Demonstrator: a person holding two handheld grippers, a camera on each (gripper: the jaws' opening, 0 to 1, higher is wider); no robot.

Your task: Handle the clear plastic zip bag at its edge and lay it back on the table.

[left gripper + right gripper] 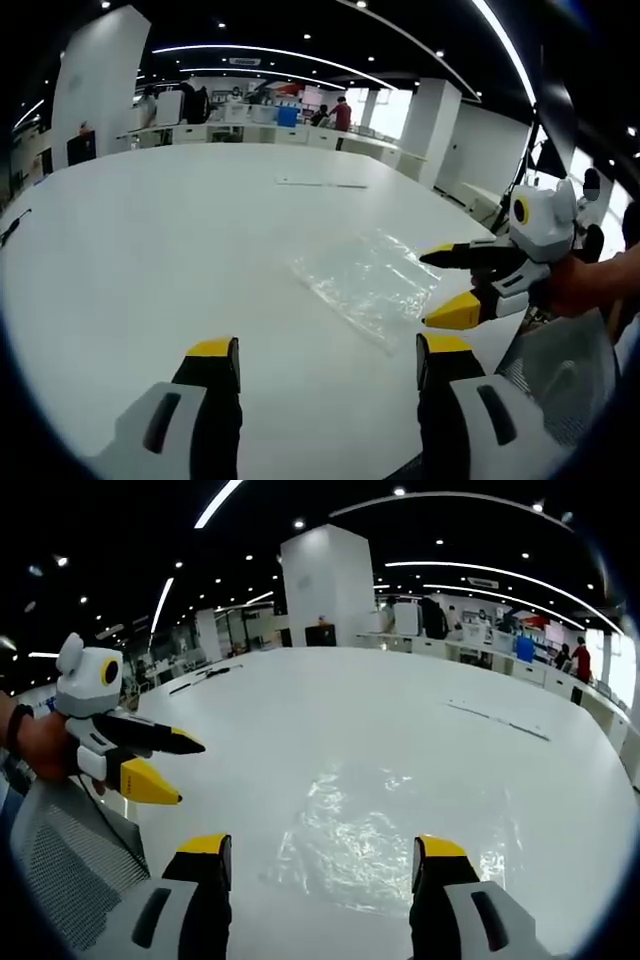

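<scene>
Clear, crinkled plastic zip bag (pixel 368 277) lying flat on the broad white table (pixel 150 270). Left gripper (pixel 325 362) and right gripper (pixel 322 860), jaws spread and empty, hover near it; the right gripper's tips apparently sit just beside the bag's edge.

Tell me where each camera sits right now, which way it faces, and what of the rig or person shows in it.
Left gripper view: rides the left gripper, jaws apart, looking across the white table at the clear zip bag; the right gripper and the hand holding it enter from the right.
Right gripper view: rides the right gripper, jaws apart, looking over the bag; the left gripper and a hand enter from the left.
Shared: bag lying flat on the table, untouched; both grippers; the office background.
</scene>
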